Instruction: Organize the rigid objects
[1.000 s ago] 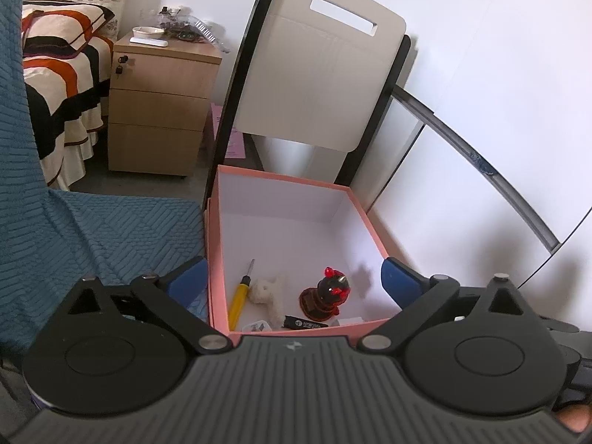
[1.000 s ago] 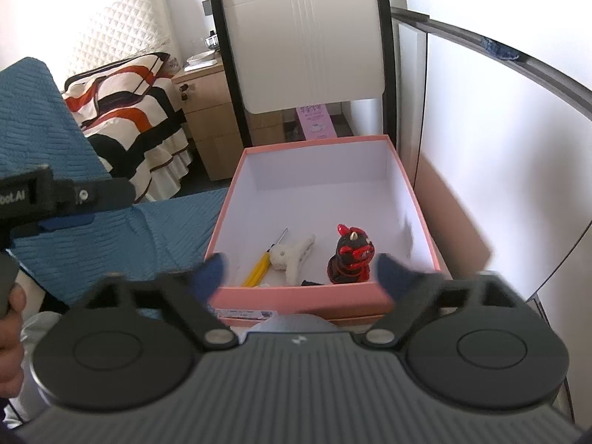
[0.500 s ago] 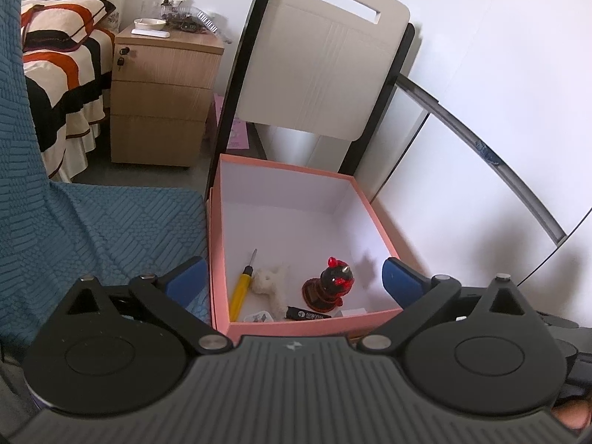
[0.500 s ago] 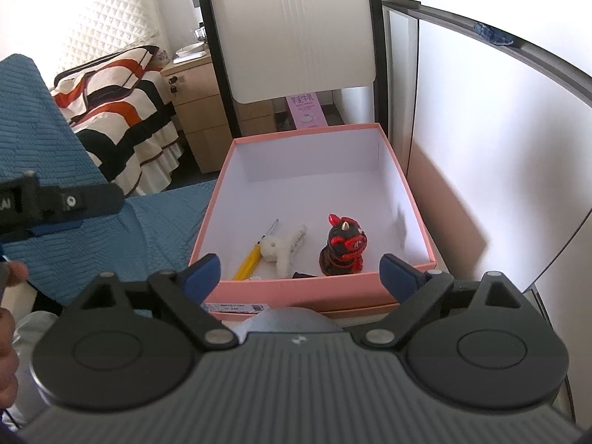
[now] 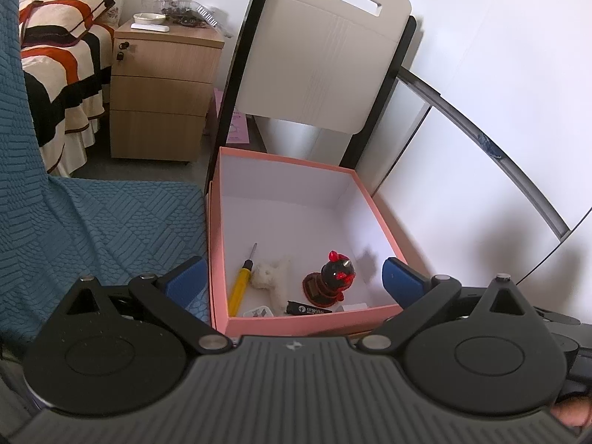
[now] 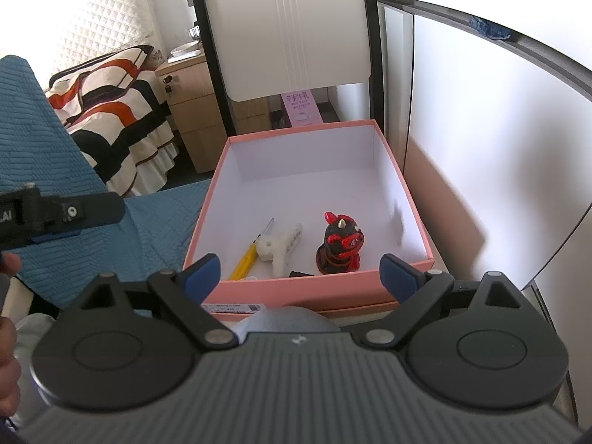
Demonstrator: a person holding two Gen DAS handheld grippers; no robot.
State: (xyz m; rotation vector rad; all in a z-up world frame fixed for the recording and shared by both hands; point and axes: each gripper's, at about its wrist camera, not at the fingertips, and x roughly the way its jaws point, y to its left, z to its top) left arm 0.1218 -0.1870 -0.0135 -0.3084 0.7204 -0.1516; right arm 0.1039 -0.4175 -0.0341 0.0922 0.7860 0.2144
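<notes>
Left wrist view: the left tool (image 5: 292, 281) hangs spread wide and grasping nothing, its blue fingertips (image 5: 185, 277) straddling the near end of the pink box (image 5: 377, 207). The box sits straight ahead and just below, open-topped, white inside with salmon-pink walls. Down in its near end: a yellow screwdriver (image 5: 239, 285) with a thin metal shaft, lying lengthwise by the left wall; just beside it a fluffy white toy (image 5: 272, 277); to the right a glossy black-and-red figurine (image 5: 331, 277), upright, with red ears and a small spike. Against the near wall lies a black bar (image 5: 309, 309) carrying white lettering too small to read, with a small white item (image 5: 259, 310) next to it that I can't identify. Teal quilted fabric (image 5: 92, 222) lies to the left of the box, a white chair back (image 5: 325, 63) stands behind it, and a wooden nightstand (image 5: 162, 92) sits beyond.

Right wrist view: the right tool (image 6: 299, 275) is also released, fingers well apart and holding nothing, poised over the box's near wall (image 6: 314, 288). The figurine (image 6: 338, 244) stands between the fingertips' line of sight, right of centre; the white toy (image 6: 281, 246) and screwdriver (image 6: 246, 255) lie left of it, touching or nearly so. A white label (image 6: 233, 308) with a barcode is stuck on the box's outer front, print illegible. A pink carton (image 6: 300, 109) behind the chair shows printed characters I can't make out. The other tool (image 6: 59, 214) juts in at left, the letters "AI" visible on it.
</notes>
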